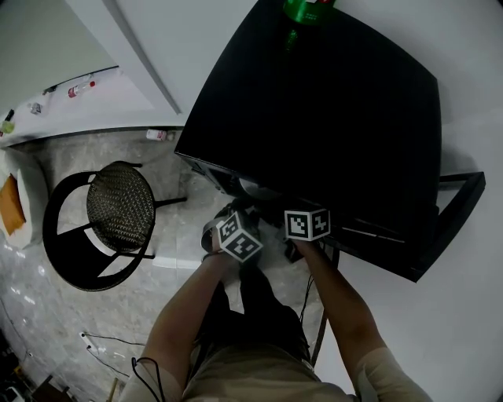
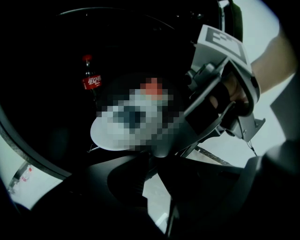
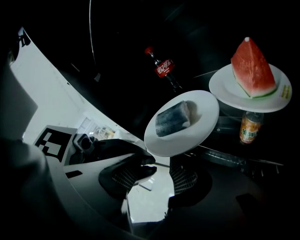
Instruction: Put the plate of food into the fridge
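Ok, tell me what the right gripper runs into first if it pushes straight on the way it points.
Most likely the white plate carrying the grey food piece: its near rim sits just past the open right gripper. Depth is hard to judge, so it might slip just under.

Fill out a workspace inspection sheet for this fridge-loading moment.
Surface: black fridge, interior dark, shelves barely visible.
Job's things: white plate carrying a grey food piece, held in front of the dark interior.
Clutter: cola bottle, orange drink bottle and watermelon slice on a second plate inside; green bottle on top.
Grippers: left gripper shut on the plate's rim; right gripper open, rim just above its jaws.
Cables: thin cable on the floor.
Surroundings: wicker chair, marble-look floor.
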